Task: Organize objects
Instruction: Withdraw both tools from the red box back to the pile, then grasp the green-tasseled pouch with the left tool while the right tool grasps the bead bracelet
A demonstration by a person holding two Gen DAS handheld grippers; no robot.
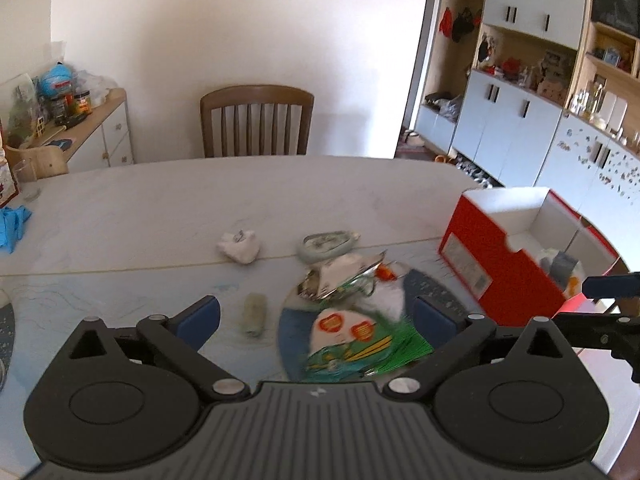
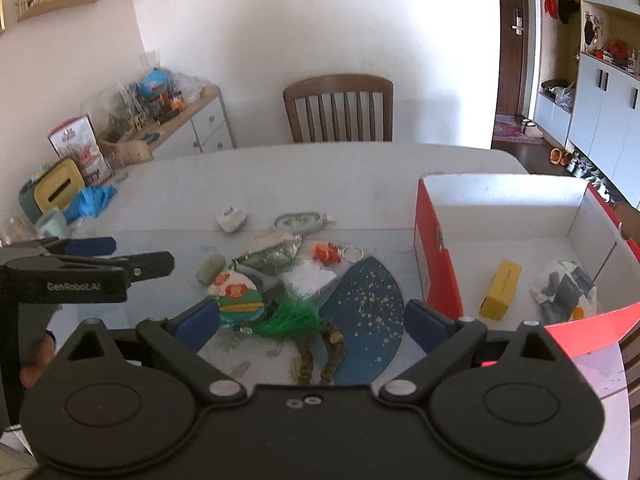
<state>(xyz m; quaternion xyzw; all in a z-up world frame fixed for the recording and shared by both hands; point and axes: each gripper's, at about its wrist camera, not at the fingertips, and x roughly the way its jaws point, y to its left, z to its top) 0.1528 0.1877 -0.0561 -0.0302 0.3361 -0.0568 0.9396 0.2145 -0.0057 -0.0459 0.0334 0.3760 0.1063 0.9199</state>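
Left hand-held gripper [image 1: 316, 316]: jaws wide, empty. Right hand-held gripper [image 2: 312, 320]: jaws wide, empty. Green-fringed toy [image 2: 280, 312] on counter [image 2: 320, 176], between right jaws. Red box [image 2: 436, 264] just right. Risk: tangled clutter likely dragged along.

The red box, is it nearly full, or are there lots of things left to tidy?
Just started. The red box holds only a yellow carton and a crumpled packet. Both grippers are open and empty. The toy pile and white wad remain on the table.

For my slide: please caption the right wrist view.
Open right gripper above green feathered toy; red cardboard box holds yellow carton.
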